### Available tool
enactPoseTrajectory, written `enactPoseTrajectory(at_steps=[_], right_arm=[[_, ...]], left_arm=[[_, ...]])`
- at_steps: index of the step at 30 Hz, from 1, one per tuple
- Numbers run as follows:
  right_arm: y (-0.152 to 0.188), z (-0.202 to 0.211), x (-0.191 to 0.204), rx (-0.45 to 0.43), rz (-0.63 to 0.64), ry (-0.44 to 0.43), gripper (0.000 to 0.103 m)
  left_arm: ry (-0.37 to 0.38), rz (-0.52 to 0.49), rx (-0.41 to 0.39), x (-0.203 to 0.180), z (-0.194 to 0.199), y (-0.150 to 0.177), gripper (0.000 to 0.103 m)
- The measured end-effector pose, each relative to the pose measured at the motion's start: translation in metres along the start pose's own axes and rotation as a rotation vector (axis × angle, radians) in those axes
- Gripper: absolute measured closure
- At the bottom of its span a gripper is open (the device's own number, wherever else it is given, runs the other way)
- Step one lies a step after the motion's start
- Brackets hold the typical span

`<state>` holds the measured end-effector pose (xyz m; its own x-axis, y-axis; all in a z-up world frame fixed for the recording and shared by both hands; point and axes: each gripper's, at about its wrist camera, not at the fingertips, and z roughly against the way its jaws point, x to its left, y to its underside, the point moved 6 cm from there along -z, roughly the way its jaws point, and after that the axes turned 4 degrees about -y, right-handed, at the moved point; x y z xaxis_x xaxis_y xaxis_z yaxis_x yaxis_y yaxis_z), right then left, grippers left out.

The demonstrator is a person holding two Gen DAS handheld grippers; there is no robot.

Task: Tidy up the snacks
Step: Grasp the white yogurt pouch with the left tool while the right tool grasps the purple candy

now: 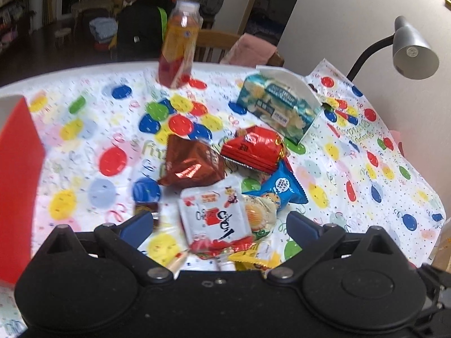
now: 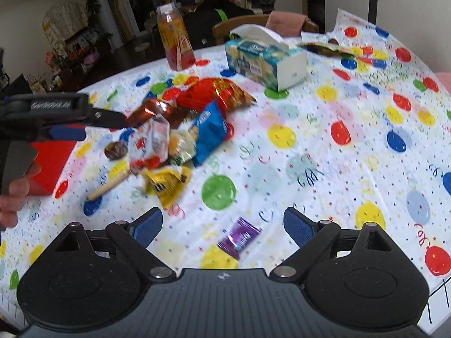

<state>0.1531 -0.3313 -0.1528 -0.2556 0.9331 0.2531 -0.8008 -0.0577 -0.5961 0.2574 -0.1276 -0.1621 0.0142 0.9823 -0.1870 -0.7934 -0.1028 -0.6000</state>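
Observation:
A pile of snack packets lies on the balloon-print tablecloth point(image 1: 84, 140). In the left wrist view my left gripper point(image 1: 220, 225) is open over a white and red packet point(image 1: 215, 217), with a brown foil packet point(image 1: 191, 163), a red packet point(image 1: 253, 146) and a blue packet point(image 1: 279, 186) beyond it. In the right wrist view my right gripper point(image 2: 222, 225) is open around a small purple candy point(image 2: 238, 238) lying apart from the pile. A yellow packet point(image 2: 166, 181) and the blue packet point(image 2: 208, 132) lie further off. The left gripper point(image 2: 67, 121) shows at the left edge, held by a hand point(image 2: 14, 194).
A red box point(image 1: 19, 186) stands at the left. A tissue box point(image 1: 279, 107) and an orange drink bottle point(image 1: 180, 45) stand at the back of the table. A grey desk lamp point(image 1: 411, 50) leans over the right side. A wooden chair point(image 2: 239, 25) stands behind the table.

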Motion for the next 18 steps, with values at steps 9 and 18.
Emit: enactPoseTrajectory(at_steps=[9,18], right_arm=[[0.011,-0.016,-0.011,0.055,0.025,-0.013,0.01],[0.017,-0.033,-0.013,0.129,-0.011,-0.038,0.02]], left_arm=[[0.001,0.033,0.082,0.002,-0.044,0.002,0.007],[0.026,0.086,0.122,0.006,-0.065,0.002,0.011]])
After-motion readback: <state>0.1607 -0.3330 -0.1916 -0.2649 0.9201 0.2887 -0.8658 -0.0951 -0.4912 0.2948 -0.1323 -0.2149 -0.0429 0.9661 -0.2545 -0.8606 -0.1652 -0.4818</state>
